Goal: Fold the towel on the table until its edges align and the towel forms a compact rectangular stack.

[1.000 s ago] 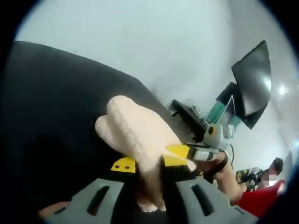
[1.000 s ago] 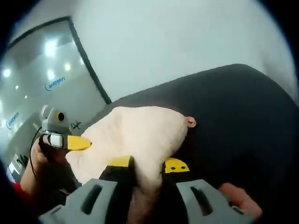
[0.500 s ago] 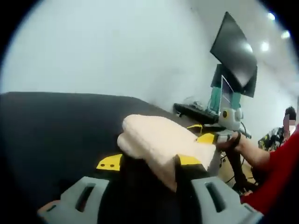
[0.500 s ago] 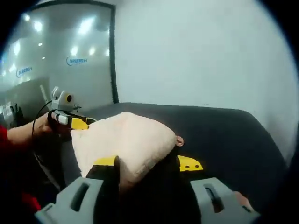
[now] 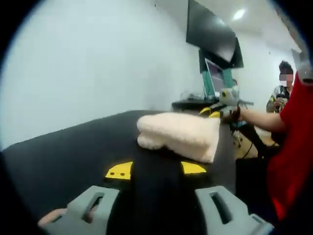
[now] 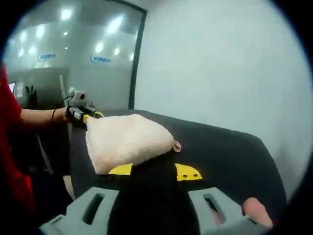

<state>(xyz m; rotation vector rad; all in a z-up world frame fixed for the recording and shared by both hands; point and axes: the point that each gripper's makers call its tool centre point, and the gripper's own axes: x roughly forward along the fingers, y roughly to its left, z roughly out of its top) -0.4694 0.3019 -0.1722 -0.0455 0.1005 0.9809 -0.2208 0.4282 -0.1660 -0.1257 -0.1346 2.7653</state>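
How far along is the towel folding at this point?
Mostly done, it seems: the towel lies on the black table as a thick folded bundle. Both the left gripper and the right gripper are open, with the towel just beyond their tips. Left: checking edges; in the right gripper view the bundle looks more rounded than rectangular.

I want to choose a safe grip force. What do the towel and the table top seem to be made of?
The towel looks like soft cream terry or fleece: its surface is fuzzy and its folds are rounded. The table top looks matte black, perhaps a cloth or rubber cover; it shows no gloss.
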